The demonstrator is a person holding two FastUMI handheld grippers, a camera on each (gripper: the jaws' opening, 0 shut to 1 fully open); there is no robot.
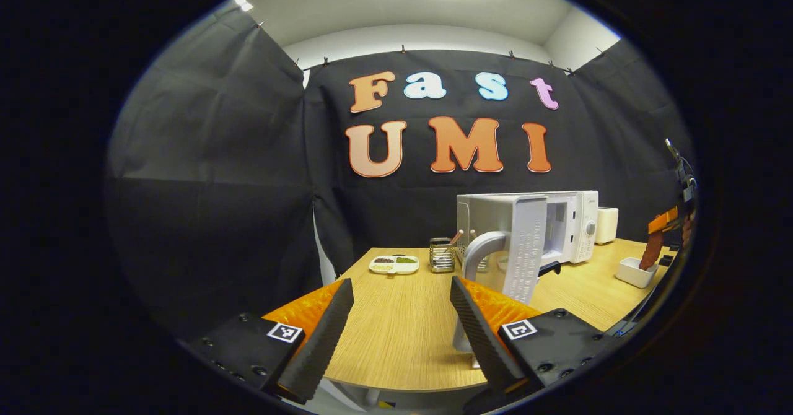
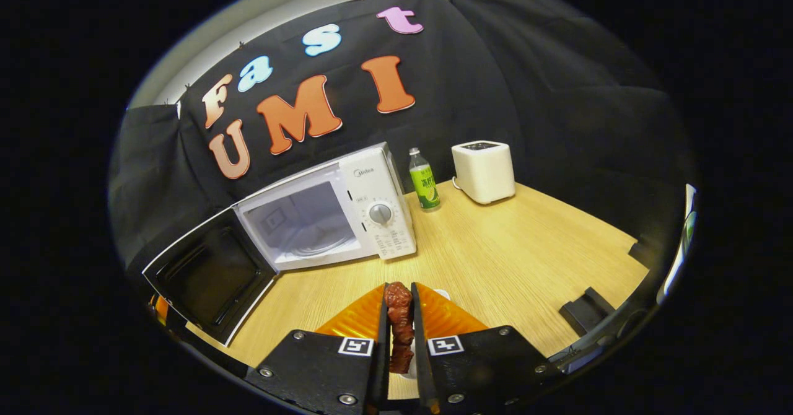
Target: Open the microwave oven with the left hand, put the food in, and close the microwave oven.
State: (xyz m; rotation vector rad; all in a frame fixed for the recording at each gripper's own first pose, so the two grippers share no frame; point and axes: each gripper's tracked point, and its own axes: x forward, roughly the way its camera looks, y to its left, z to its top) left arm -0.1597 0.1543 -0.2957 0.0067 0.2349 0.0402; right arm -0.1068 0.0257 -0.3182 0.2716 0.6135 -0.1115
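Observation:
The white microwave [image 2: 372, 186] stands on the wooden table [image 2: 526, 248] with its door [image 2: 210, 275] swung wide open and the cavity [image 2: 303, 223] bare. My right gripper [image 2: 399, 288] is shut on a reddish-brown strip of food [image 2: 399, 322], held in front of the oven. In the left gripper view the microwave [image 1: 573, 223] sits right of centre with its door [image 1: 526, 254] edge-on and the curved handle [image 1: 480, 251] toward me. My left gripper [image 1: 401, 283] is open, holding nothing, a short way back from that handle. At the far right, the right gripper [image 1: 655, 236] hangs the food [image 1: 649, 255] over a white bowl [image 1: 633, 272].
A white toaster [image 2: 483, 170] and a green-labelled bottle [image 2: 424, 183] stand right of the microwave. A divided plate [image 1: 394, 264] and a wire holder [image 1: 442, 254] sit at the table's far side. Black blocks [image 2: 585, 310] lie near the table's right edge.

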